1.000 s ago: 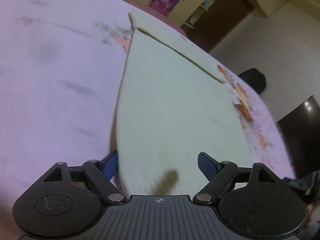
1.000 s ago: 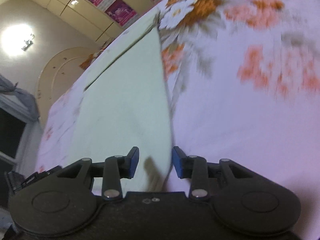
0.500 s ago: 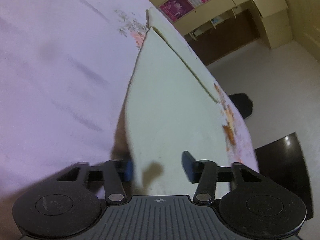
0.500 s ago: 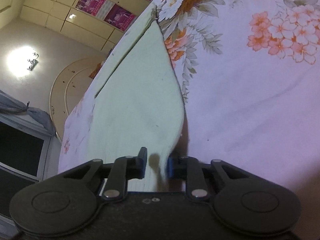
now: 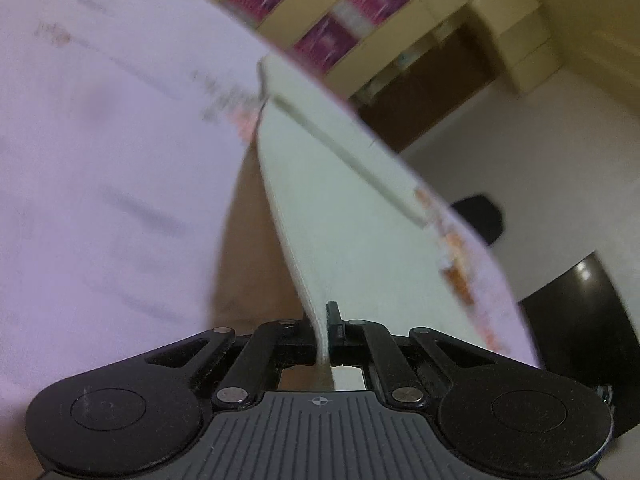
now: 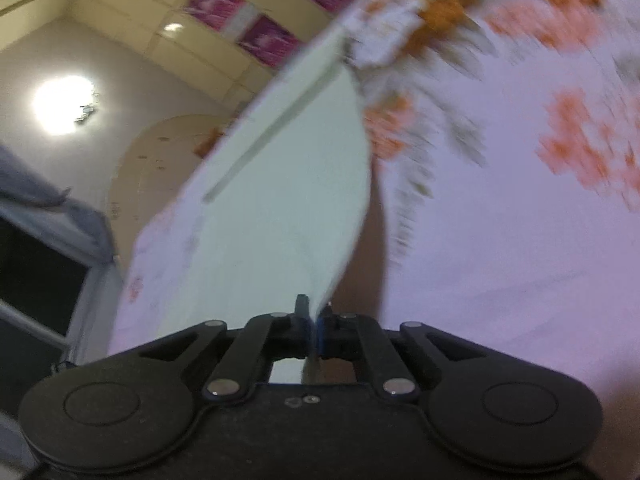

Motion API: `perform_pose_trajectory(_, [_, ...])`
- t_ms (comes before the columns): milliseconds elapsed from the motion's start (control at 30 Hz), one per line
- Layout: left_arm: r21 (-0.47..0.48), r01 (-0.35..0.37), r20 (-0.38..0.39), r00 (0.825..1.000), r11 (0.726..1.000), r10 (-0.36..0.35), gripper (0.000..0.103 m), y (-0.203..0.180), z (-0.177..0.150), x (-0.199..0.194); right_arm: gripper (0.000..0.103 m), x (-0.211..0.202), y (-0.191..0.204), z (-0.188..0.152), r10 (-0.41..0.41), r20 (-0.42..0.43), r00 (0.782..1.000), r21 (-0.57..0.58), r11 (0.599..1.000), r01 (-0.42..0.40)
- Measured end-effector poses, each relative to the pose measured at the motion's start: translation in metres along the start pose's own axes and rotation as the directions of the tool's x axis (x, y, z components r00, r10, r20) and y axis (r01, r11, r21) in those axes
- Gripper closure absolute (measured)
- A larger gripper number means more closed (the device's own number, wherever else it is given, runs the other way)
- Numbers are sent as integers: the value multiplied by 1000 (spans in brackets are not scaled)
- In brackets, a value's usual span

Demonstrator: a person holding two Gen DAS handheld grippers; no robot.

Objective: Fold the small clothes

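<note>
A pale green garment [image 5: 344, 208] lies spread on a pink floral bedsheet [image 5: 112, 184], with a folded band across its far end. In the left wrist view my left gripper [image 5: 325, 330] is shut on the garment's near left corner, and the cloth rises off the sheet into the pinch. The right wrist view shows the same garment [image 6: 280, 184] from the other side. There my right gripper [image 6: 313, 326] is shut on the near right corner, which is also lifted off the bedsheet [image 6: 520, 208].
Wall cabinets with magenta panels [image 5: 332, 40] stand beyond the bed. A dark round object [image 5: 480, 216] lies on the pale floor, and a dark piece of furniture [image 5: 580, 320] stands at the right. A bright ceiling lamp [image 6: 60, 104] and a dark window [image 6: 36, 280] show in the right wrist view.
Both grippers went from open around the garment's near corners to shut on them. The near edge of the cloth has come up off the sheet.
</note>
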State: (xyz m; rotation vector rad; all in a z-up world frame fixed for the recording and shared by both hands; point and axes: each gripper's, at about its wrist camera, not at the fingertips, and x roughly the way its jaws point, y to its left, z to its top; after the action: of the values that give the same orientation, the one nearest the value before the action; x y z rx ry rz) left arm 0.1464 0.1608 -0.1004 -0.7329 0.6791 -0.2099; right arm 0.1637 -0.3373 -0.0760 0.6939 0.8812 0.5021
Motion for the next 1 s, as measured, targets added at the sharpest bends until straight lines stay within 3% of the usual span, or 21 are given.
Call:
perform_pose_trajectory(133, [-81,-82,-57,995,993,77,100,29,-2,17,99,-8,4,1,6,25,1000,-31,1000,-6])
perform_pose_trajectory(200, [-153,-54,-40,998,987,49,100,37,0,16,99,5,-9,3,-68,-29,997,-7,998,68])
perform_pose_trajectory(233, [-144,-58,-31,998,988,54,100,33,2,13,99,7,-12,2,-75,-38,996,12,997,75])
perform_pose_trajectory(333, [-155,-7,9,1000,988,9,100,24,12,7,99,-5,-6,7,-1,23,1000,35,999,0])
perform_pose_trajectory(467, [-160,37,63,998,986,-27,100,14,37,9,99,-6,6,26,22,54,998,14,1000,-23])
perform_pose_trajectory(767, [-55,5,78,997,998,-1,100,-18,146,68,99,45,32,118,40,119,992,19,999,-43])
perform_pose_trajectory(1000, [-65,-44,71,996,997,49,100,-15,214,135,99,119,24,198,36,115,993,75,996,-45])
